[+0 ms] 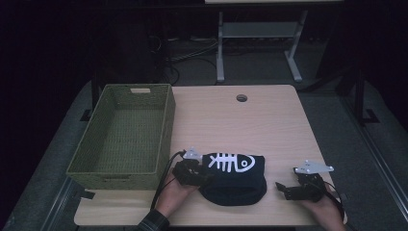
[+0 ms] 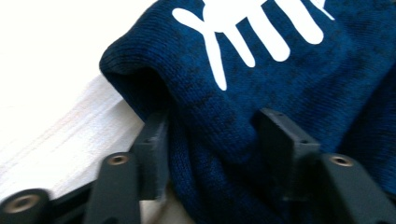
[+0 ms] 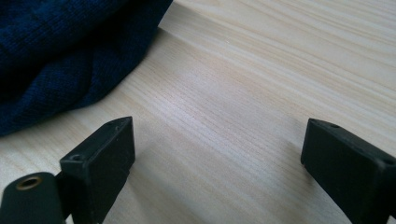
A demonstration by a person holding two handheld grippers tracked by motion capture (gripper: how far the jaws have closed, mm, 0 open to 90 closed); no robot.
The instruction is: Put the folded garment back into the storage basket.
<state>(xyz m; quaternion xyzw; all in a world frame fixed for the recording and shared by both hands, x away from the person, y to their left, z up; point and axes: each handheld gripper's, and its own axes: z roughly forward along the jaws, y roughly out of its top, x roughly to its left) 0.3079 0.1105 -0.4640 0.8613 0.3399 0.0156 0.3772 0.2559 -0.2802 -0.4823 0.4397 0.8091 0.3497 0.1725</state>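
A dark blue knitted hat with a white fish-skeleton print lies near the front edge of the wooden table. My left gripper is at the hat's left edge. In the left gripper view its jaws stand about half closed, pressing on a bunched fold of the blue knit. My right gripper rests to the right of the hat, apart from it. Its jaws are open over bare wood, and the hat's edge shows at the upper left of its view.
A green woven basket with nothing inside stands at the table's left side, close to my left hand. A round cable hole sits near the table's far edge. Beyond the table are another desk's legs and cables on the floor.
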